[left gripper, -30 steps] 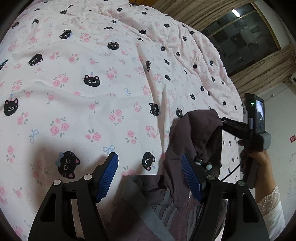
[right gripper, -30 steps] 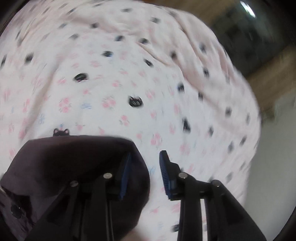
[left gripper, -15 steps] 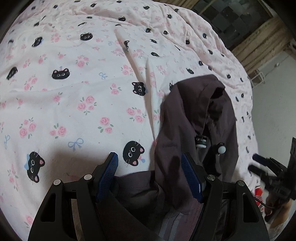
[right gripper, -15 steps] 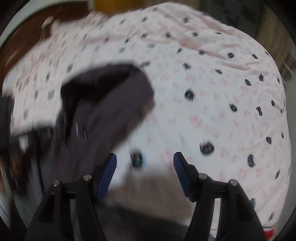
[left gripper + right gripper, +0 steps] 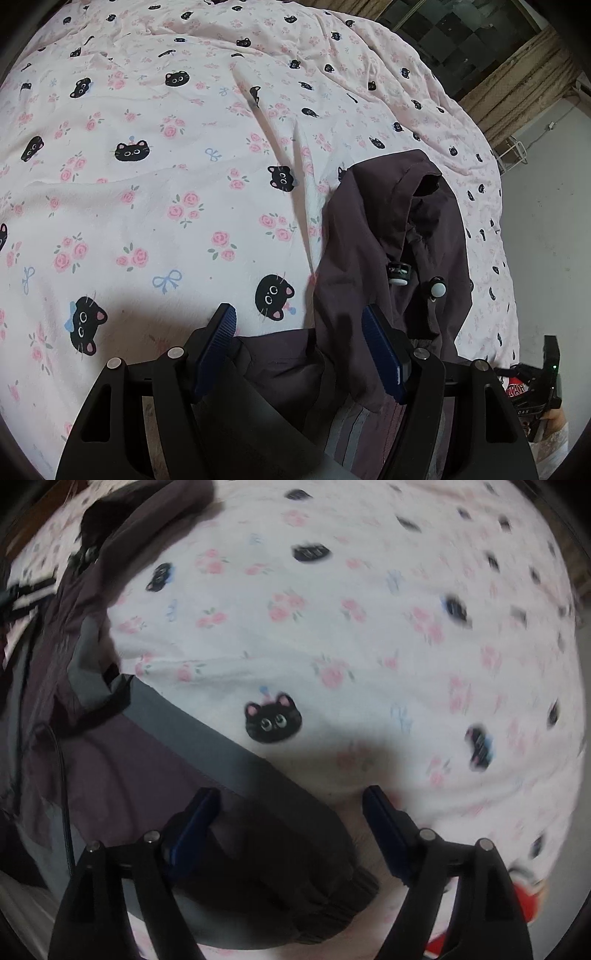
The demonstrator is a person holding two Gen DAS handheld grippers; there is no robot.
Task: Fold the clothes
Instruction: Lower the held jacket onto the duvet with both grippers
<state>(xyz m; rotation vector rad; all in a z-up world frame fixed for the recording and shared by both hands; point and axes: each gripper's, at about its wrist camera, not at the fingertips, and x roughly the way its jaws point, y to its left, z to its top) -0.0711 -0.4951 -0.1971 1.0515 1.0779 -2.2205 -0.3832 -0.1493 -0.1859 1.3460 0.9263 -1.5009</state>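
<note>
Right gripper [image 5: 291, 827] points nearly straight down over the sleeve [image 5: 236, 775] of a dark purple-brown hooded jacket with grey stripe panels [image 5: 391, 236]; jaws are opening, blue ribbed pads [image 5: 194, 825] standing wide with sleeve fabric under and between them but not pinched, so nothing held on that side. Ribbed cuff [image 5: 332, 912] lies at the lower edge of that view, on the pink bedsheet printed with black cat faces and roses [image 5: 369, 635]. Left gripper [image 5: 299, 350] is part-open: its right pad [image 5: 382, 354] touches a ridge of jacket cloth, the left pad [image 5: 218, 343] sits clear over the sheet, so no clamp that I can see, it's loosely straddling the edge where body and hood meet. Jacket lies on the bed along the near right side in the left view, hood [image 5: 413, 195] laid flat away from the camera, two white cord toggles [image 5: 437, 290] showing in the opening. Right-wrist picture is motion-blurred, so fine fabric detail there is uncertain. My read: early in the fold, garment being laid out, sleeve is the part in hand. Next move probably calls for the right jaws to drop onto the sleeve near the cuff, close on a single layer, and carry it across the body panel; the left one should pin or hold the body so it doesn't drag. Watch: slick fabric, and the black cable [image 5: 61, 775] lying across the jacket could snag.
</note>
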